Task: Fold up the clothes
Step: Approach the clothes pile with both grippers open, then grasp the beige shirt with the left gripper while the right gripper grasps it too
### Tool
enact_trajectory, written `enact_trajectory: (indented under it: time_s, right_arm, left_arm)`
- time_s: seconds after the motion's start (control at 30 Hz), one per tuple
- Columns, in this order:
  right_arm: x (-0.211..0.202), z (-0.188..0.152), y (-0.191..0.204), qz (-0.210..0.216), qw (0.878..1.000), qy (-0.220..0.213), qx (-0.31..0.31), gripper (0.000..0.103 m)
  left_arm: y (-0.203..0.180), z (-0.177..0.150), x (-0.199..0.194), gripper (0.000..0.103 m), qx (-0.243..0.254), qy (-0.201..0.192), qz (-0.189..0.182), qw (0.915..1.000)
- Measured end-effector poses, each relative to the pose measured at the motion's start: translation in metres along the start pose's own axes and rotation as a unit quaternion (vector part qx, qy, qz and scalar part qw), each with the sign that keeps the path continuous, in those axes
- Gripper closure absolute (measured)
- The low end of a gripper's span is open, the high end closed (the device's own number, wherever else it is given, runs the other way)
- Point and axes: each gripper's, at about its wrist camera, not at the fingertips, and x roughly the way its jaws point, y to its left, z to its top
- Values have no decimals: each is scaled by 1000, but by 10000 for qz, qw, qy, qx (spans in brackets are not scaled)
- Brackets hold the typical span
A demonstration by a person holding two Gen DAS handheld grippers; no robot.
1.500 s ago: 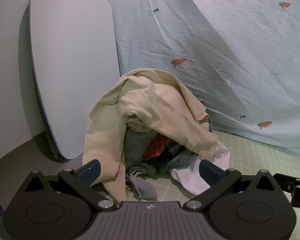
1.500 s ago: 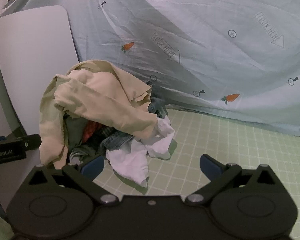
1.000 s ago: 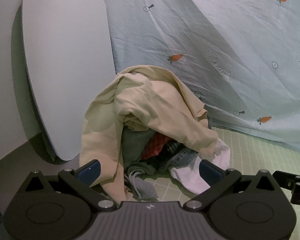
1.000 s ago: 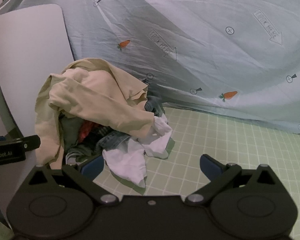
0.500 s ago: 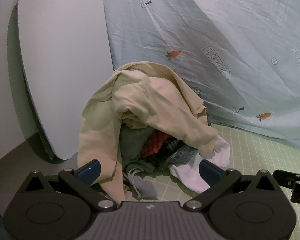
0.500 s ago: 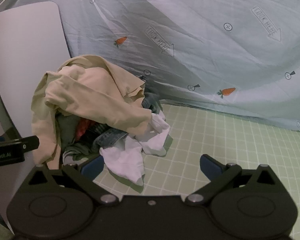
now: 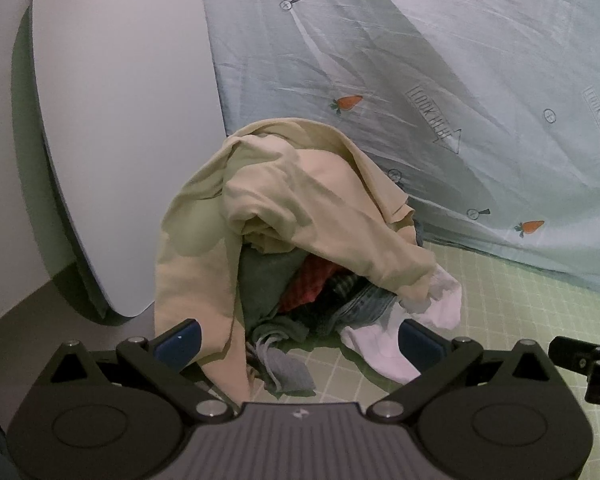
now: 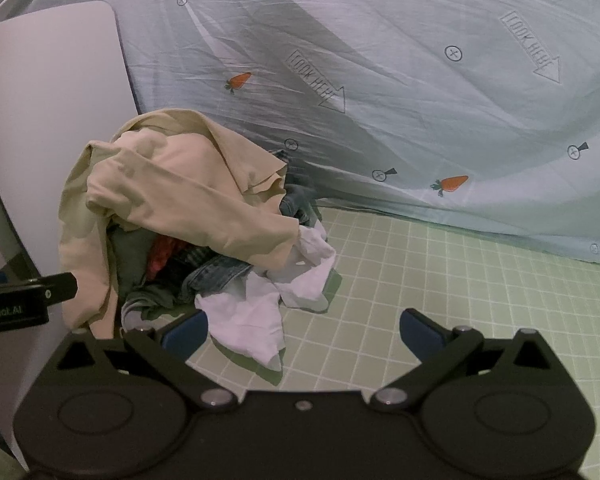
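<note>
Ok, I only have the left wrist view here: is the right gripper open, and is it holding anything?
Observer: The right gripper is open and empty, low over the green mat.
Operator: What's nearest to it?
Observer: The white garment, on the mat right beside its left finger; I cannot tell whether they touch.
Operator: Anything behind the beige garment?
Observer: Denim pokes out behind the beige garment, against the blue sheet.

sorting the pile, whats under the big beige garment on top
Under the beige garment show a dark green piece, red fabric, denim and a white garment. Anything deeper is covered.
</note>
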Motion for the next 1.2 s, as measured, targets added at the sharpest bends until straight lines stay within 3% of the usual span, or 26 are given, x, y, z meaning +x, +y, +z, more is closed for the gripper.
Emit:
enact_trajectory:
  time_s: [0.4, 0.77, 0.97, 1.2]
  right_arm:
    - [4, -2, -2, 7, 10000, 98, -1, 0]
    - [33, 0, -9, -72, 9997, 234, -62, 0]
    - [68, 22, -11, 67, 9992, 276, -271, 0]
    - [130, 70, -6, 212, 9970, 168, -730, 0]
  left_arm:
    - [2, 1, 6, 0, -79, 174, 46, 9998]
    - [5, 6, 30, 0, -263, 528, 95, 9982]
    - [11, 27, 59, 0, -561, 652, -29, 9963]
    - [33, 76, 102, 1, -1233, 471, -63, 9912]
